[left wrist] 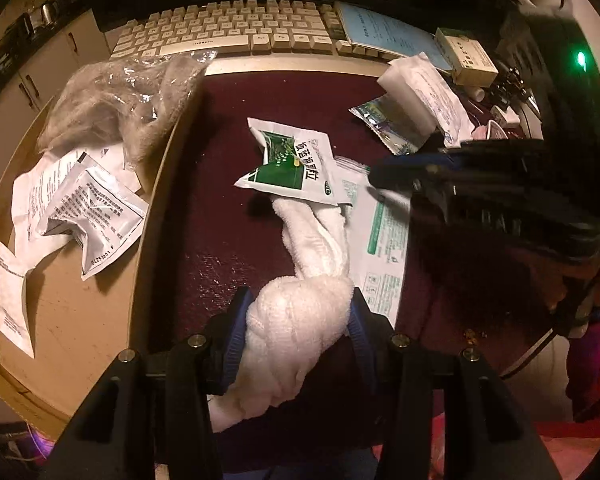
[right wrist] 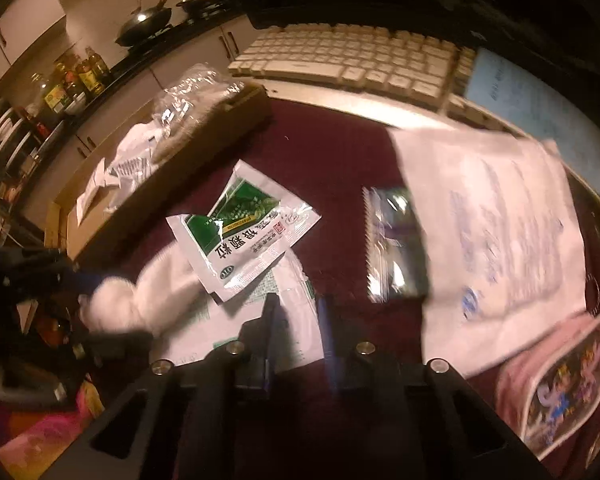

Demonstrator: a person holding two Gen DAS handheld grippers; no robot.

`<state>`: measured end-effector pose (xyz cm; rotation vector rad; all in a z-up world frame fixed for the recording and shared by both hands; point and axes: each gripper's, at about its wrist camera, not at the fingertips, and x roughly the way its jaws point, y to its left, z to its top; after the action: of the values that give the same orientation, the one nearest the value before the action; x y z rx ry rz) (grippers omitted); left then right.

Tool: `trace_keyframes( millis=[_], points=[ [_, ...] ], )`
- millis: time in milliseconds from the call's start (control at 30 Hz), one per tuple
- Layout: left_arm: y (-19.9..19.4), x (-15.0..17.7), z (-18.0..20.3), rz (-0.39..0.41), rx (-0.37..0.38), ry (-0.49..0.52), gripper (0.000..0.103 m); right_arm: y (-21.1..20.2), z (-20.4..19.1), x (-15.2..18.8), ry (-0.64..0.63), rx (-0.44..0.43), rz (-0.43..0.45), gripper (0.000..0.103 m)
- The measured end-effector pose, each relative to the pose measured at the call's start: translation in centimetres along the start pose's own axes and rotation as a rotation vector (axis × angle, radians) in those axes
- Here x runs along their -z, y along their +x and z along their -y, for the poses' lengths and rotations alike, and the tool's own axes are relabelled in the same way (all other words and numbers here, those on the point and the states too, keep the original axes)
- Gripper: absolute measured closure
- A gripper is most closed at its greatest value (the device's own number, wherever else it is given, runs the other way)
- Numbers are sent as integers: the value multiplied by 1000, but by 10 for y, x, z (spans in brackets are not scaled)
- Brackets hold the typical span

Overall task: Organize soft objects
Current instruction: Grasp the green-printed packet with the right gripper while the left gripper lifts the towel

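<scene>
My left gripper (left wrist: 298, 314) is shut on a white towel (left wrist: 300, 320), bunched between its blue pads; the towel's far end runs under a green and white sachet (left wrist: 296, 168) on the dark red mat (left wrist: 236, 128). The towel (right wrist: 124, 304) and the sachet (right wrist: 244, 232) also show in the right wrist view. My right gripper (right wrist: 298, 304) is open, its fingers a little apart over a flat white packet (right wrist: 260, 320). It appears in the left wrist view (left wrist: 384, 174) at the right, blurred. A grey fuzzy cloth (left wrist: 120, 108) lies in a cardboard tray (left wrist: 80, 312) at the left.
White sachets (left wrist: 84, 208) lie in the tray. A keyboard (left wrist: 236, 28) sits behind the mat. A white wrapped pack (left wrist: 424, 92), a green foil sachet (left wrist: 384, 124) and a small box (left wrist: 466, 56) lie at the back right. A pink pouch (right wrist: 556, 380) is at the right.
</scene>
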<state>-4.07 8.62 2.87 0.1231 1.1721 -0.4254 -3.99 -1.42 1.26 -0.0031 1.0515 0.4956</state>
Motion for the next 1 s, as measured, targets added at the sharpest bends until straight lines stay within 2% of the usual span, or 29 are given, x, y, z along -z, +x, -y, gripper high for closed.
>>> trace_keyframes(
  millis=[67,267,333,367,400,433,700,867,933,967,1000],
  points=[
    [2,-1,-3,2,7,-13,56,0,-3,-9,16,-49,20,96],
    [6,-3,-6,10,19,-25,56,7,-12,-24,10,-74,27,95],
    [7,-3,-6,11,23,-28,56,11,-9,-28,39,-74,18,76],
    [7,-3,-6,11,24,-28,56,13,-8,-31,60,-71,9,53],
    [8,-4,-5,11,25,-27,56,16,-6,-34,91,-73,4,34],
    [9,-4,-5,11,25,-26,56,17,-5,-36,108,-79,4,32],
    [6,0,-13,25,56,-46,56,45,-26,-59,127,-49,-69,32],
    [3,6,-22,33,105,-80,54,52,-36,-58,45,57,-44,33],
    [2,8,-25,35,114,-88,54,52,-38,-55,-8,104,-33,42],
    [1,9,-25,37,116,-88,54,51,-36,-53,-24,113,-27,49],
    [1,10,-26,36,115,-84,54,50,-34,-52,-29,100,-22,50]
  ],
)
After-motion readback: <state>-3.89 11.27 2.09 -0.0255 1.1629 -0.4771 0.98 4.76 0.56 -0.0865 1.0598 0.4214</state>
